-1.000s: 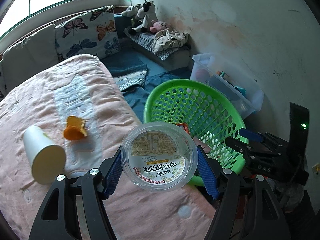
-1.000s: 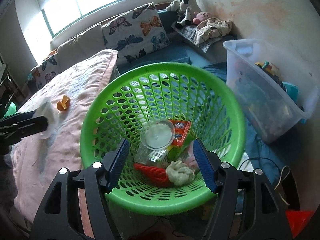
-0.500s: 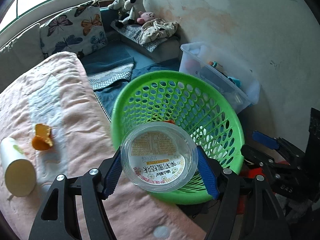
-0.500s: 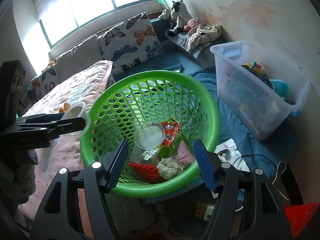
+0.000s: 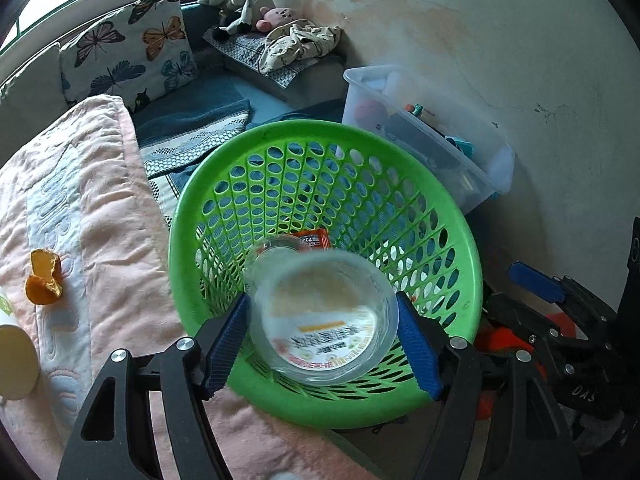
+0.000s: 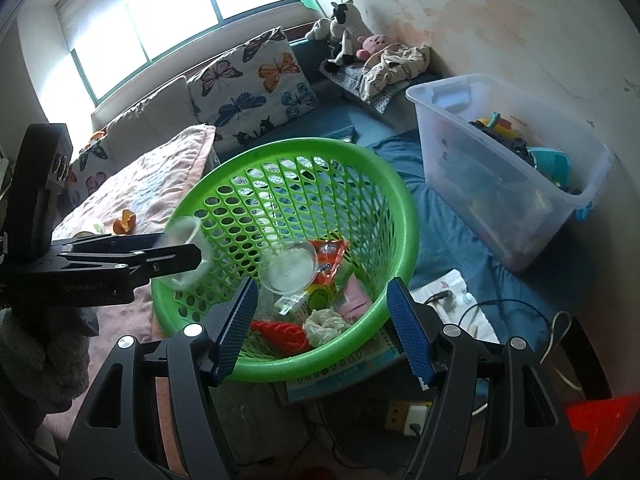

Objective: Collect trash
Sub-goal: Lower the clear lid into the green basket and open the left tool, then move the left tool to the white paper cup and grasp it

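Observation:
A green perforated basket (image 5: pixel 320 128) (image 6: pixel 304 144) stands beside the pink bed. My left gripper (image 5: pixel 322 312) (image 6: pixel 176 258) hangs over the basket's near-left rim. Its jaws are opening around a clear plastic cup (image 5: pixel 324 320) with a printed label, which is blurred, tilted and coming loose. My right gripper (image 6: pixel 322 292) (image 5: pixel 520 292) stands open and empty at the basket's near edge. Inside lie another clear cup (image 6: pixel 288 268), an orange wrapper (image 6: pixel 328 256), a crumpled tissue (image 6: pixel 324 320) and a red piece (image 6: pixel 280 332). An orange peel (image 5: pixel 42 280) and a paper cup (image 5: pixel 12 356) lie on the bed.
A clear storage bin (image 6: pixel 500 168) full of toys stands against the wall right of the basket. A butterfly pillow (image 6: pixel 256 92) and plush toys (image 6: pixel 344 32) sit at the back. Cables (image 6: pixel 492 308) and a power strip (image 6: pixel 408 416) lie on the floor near me.
My left gripper carried the clear cup from above the bed to over the basket. The cup, sharp and gripped before, is now blurred and slipping free. My right gripper drew back slightly from the basket.

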Tool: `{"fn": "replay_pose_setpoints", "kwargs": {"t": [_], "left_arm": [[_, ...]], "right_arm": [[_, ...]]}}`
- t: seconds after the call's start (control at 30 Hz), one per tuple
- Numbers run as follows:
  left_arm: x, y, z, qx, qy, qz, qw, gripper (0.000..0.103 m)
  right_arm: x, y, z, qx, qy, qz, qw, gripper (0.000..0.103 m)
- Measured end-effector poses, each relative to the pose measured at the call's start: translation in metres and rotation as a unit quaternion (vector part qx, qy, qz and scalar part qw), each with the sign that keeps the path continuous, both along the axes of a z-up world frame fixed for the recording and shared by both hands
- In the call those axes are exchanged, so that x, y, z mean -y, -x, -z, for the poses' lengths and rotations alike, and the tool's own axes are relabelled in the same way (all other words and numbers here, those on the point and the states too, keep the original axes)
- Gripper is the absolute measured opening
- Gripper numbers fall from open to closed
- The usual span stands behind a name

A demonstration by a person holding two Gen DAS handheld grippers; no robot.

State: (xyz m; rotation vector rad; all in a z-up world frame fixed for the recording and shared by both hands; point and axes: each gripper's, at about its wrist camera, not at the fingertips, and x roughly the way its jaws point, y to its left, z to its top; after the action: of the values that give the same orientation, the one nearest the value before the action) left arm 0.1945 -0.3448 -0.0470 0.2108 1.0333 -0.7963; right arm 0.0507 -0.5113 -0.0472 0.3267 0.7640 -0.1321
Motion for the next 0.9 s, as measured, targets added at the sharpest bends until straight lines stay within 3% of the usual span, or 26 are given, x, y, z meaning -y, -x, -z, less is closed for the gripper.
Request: {"fn": "replay_pose_setpoints", "kwargs": {"t": [0.1,0.4,0.9], "left_arm": [[0.000,0.002,-0.002,0.001,0.006,0.000,1.0000,0.080],[-0.019,0.005,-0.012,0.013,0.015,-0.012,0.9997,0.080],[-0.092,-0.002,-0.029,0.039,0.010,-0.094,0.9948,0.081]], "right_arm": [[0.000,0.001,-0.002,0.002,-0.001,0.000,1.000,0.067],[-0.007,0.003,-0.007,0.008,-0.002,-0.008,1.000,0.067],[-0.039,-0.009,-0.016,0.015,0.001,-0.043,0.999,0.069]]}}
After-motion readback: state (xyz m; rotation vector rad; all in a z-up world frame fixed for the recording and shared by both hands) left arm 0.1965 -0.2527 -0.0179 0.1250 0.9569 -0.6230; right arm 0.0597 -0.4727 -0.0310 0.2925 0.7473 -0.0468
